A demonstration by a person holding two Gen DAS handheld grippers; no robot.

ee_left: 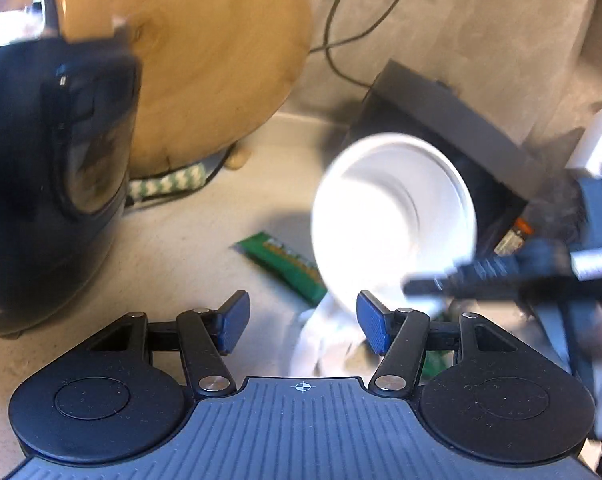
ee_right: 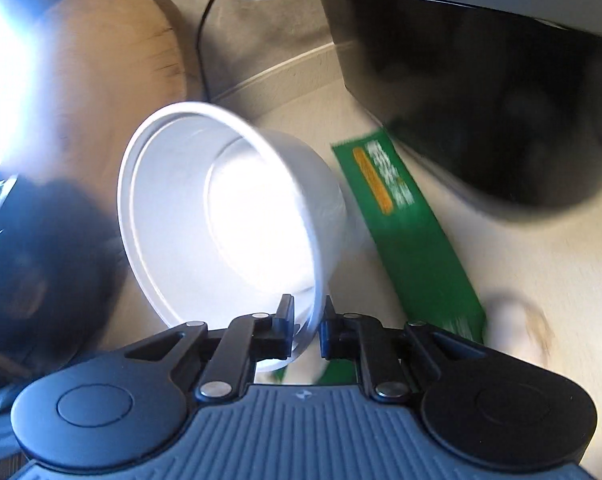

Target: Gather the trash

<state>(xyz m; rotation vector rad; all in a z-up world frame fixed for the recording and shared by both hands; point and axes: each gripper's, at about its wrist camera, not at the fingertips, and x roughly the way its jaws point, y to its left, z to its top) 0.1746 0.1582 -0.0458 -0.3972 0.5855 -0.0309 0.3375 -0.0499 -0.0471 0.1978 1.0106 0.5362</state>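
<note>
Left wrist view: motion blur smears most outlines. The left hand-held gripper (ee_left: 303, 326) hangs spread, its blue pads holding nothing, above the pale surface (ee_left: 173, 256). A white cup (ee_left: 393, 224), smooth and round, is tipped with its mouth toward the camera, partly covering a green wrapper (ee_left: 281, 262). Crumpled white tissue (ee_left: 321, 348) lies below it, partly hidden behind the fingers. The right hand-held gripper (ee_left: 429, 282) enters blurred at right.

Right wrist view: that hand-held gripper (ee_right: 307, 320) pinches the cup's (ee_right: 229, 216) rim. The flat green wrapper (ee_right: 417, 248) lies on the surface beside it; its print is unreadable.
</note>
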